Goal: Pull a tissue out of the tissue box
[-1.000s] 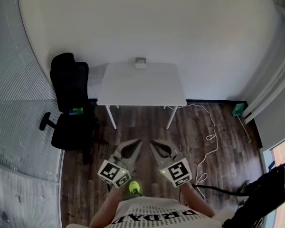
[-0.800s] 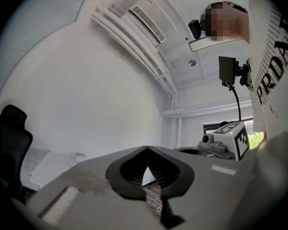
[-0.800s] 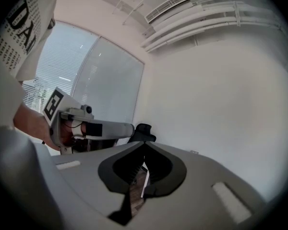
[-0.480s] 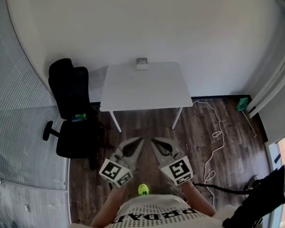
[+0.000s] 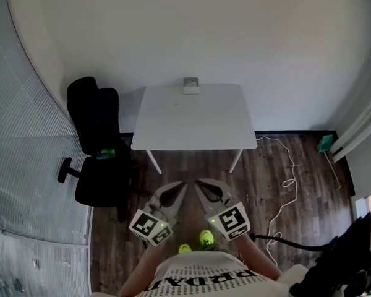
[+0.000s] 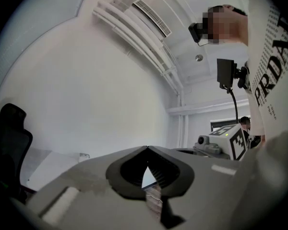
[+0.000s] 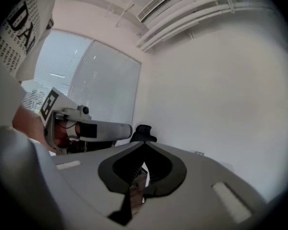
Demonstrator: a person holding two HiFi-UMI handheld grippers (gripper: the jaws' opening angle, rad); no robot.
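from the head view, a white rectangular bench (image 5: 191, 119) on thin splayed white legs stands against a plain pale wall. the tissue box (image 5: 191, 85), small, squarish and pale grey, sits at the middle of the bench's far edge, touching or almost touching the wall. a black padded office chair (image 5: 96, 142) stands just left of the bench on a dark wood-plank floor (image 5: 269, 184), and a thin white cable (image 5: 287, 167) loops across the planks to the right. low in the picture the left tongs (image 5: 182, 185) and right tongs (image 5: 197, 182), matte grey and wedge-shaped, point toward the bench with their tips near each other, well short of the box. each carries a cube with black-and-white square markers.

in the left gripper view, the left tongs' smooth grey halves meet at a point, pressed together with nothing between them; behind the tip a dark ribbed, leaf-shaped hollow shows. the box is a tiny block far off on the flat white benchtop. the right tongs and their marker cube show at the right.

in the right gripper view, the right tongs likewise taper to a closed, empty tip round a dark ribbed hollow. the left tongs lie to the left, before a window with fine slatted blinds (image 7: 89, 85).
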